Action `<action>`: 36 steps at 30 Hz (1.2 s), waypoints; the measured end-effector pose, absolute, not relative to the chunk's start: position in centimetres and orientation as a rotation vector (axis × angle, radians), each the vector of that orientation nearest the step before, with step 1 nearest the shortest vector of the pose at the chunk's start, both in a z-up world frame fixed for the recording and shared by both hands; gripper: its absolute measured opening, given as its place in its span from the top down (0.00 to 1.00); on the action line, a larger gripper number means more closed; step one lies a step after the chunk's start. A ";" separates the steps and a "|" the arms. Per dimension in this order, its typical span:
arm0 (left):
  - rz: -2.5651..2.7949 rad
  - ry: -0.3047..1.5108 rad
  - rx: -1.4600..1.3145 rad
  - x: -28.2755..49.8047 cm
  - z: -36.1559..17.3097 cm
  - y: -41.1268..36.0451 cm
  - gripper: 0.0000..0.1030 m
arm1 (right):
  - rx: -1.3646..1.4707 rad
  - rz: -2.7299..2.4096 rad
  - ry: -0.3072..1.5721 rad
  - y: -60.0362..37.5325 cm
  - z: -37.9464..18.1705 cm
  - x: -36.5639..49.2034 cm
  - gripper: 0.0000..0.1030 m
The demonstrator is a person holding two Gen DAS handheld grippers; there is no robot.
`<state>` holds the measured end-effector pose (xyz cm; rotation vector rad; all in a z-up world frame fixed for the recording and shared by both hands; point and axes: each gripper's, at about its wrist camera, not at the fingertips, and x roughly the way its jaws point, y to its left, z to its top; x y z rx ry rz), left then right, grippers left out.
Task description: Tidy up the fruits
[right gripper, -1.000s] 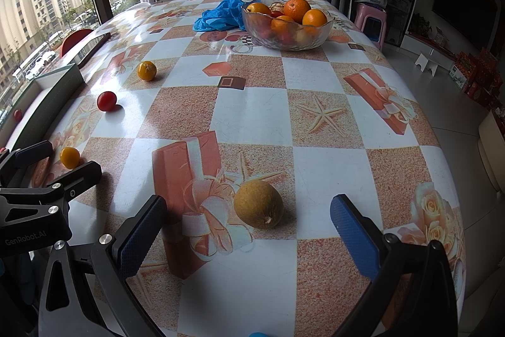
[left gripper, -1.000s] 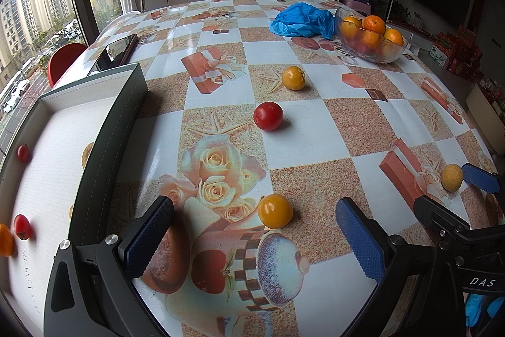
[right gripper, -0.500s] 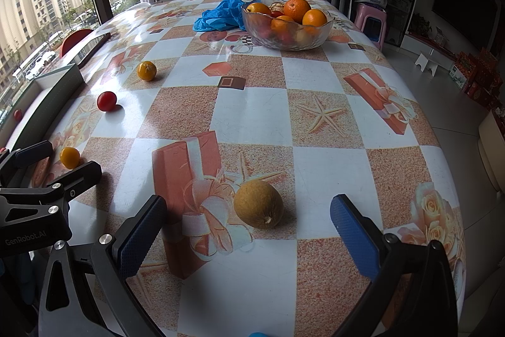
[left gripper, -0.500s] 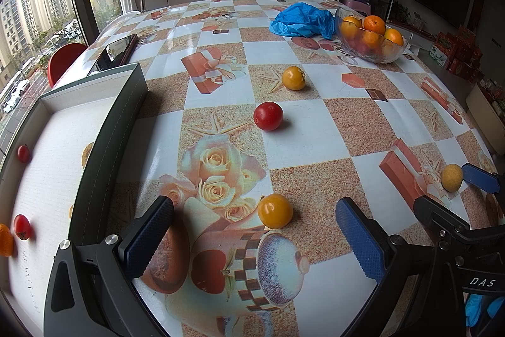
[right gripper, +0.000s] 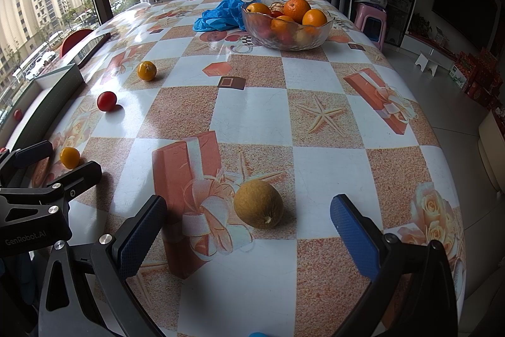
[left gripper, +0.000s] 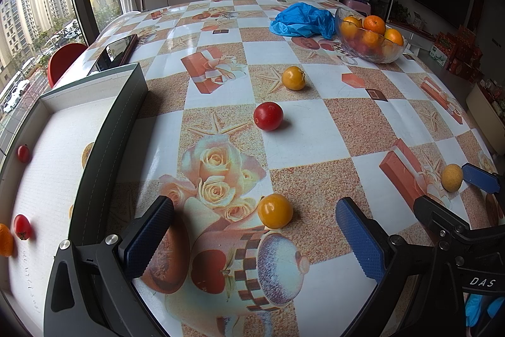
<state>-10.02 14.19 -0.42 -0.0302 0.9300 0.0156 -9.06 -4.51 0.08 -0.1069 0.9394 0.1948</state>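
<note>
My left gripper (left gripper: 252, 229) is open and empty, with a small yellow fruit (left gripper: 275, 210) on the table between its fingertips. A red tomato (left gripper: 268, 116) and another yellow fruit (left gripper: 293, 78) lie farther out. My right gripper (right gripper: 247, 223) is open and empty, with a round tan fruit (right gripper: 258, 204) between its fingertips; this fruit also shows in the left wrist view (left gripper: 451, 177). A grey-walled box (left gripper: 107, 141) at the left holds small red and orange fruits (left gripper: 22, 226).
A glass bowl (right gripper: 285, 27) of oranges stands at the far side beside a crumpled blue bag (right gripper: 219, 15). A phone (left gripper: 115, 52) lies near the box's far end. The table's right edge (right gripper: 442, 147) drops to the floor.
</note>
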 end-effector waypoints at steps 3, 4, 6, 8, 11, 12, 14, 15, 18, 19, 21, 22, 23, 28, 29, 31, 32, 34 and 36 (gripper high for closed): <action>0.016 0.930 -0.030 -10.0 -0.4 14.2 0.00 | -0.107 0.195 0.940 -4.5 0.1 -9.1 0.00; 0.015 0.930 -0.030 -10.0 -0.4 14.2 0.00 | -0.107 0.195 0.940 -4.5 0.1 -9.1 0.00; 0.015 0.930 -0.030 -10.0 -0.4 14.2 0.00 | -0.107 0.195 0.940 -4.5 0.1 -9.1 0.00; 0.015 0.930 -0.030 -10.0 -0.5 14.2 0.00 | -0.107 0.195 0.940 -4.5 0.1 -9.1 0.00; 0.015 0.930 -0.030 -10.0 -0.4 14.2 0.00 | -0.107 0.195 0.940 -4.5 0.1 -9.1 0.00; 0.015 0.930 -0.030 -10.0 -0.4 14.2 0.00 | -0.107 0.195 0.940 -4.5 0.1 -9.0 0.00; 0.015 0.930 -0.031 -10.0 -0.4 14.2 0.00 | -0.107 0.195 0.940 -4.5 0.1 -9.0 0.00; 0.015 0.930 -0.031 -10.0 -0.4 14.2 0.00 | -0.107 0.195 0.940 -4.5 0.1 -9.0 0.00; 0.015 0.930 -0.030 -10.0 -0.4 14.2 0.00 | -0.108 0.194 0.941 -4.5 0.1 -9.0 0.00; 0.014 0.930 -0.030 -10.0 -0.4 14.2 0.00 | -0.109 0.193 0.941 -4.4 0.1 -9.0 0.00; 0.017 0.930 -0.031 -10.0 -0.4 14.2 0.00 | -0.113 0.189 0.941 -4.4 0.1 -9.2 0.00; 0.023 0.931 -0.031 -10.0 -0.4 14.2 0.00 | -0.110 0.187 0.942 -4.5 0.1 -9.2 0.00; 0.028 0.931 -0.029 -10.1 -0.4 14.1 0.00 | -0.106 0.189 0.942 -4.5 0.2 -9.3 0.01; 0.031 0.917 -0.037 -10.9 0.1 13.8 0.21 | -0.100 0.212 0.908 -4.7 0.8 -10.3 0.30; 0.021 0.915 -0.033 -11.0 0.2 13.5 0.28 | -0.099 0.222 0.902 -4.7 0.9 -10.4 0.36; -0.003 0.909 -0.022 -11.2 0.5 13.0 0.48 | -0.060 0.248 0.902 -5.1 1.2 -10.5 0.71; -0.017 0.908 -0.020 -11.2 0.6 12.8 0.65 | -0.015 0.271 0.906 -5.5 1.4 -10.6 0.71; -0.043 0.915 -0.036 -11.2 0.8 12.8 0.81 | 0.055 0.294 0.900 -6.2 1.7 -10.7 0.71; -0.069 0.927 -0.102 -11.4 1.0 13.5 0.81 | 0.084 0.302 0.894 -6.5 2.0 -11.0 0.71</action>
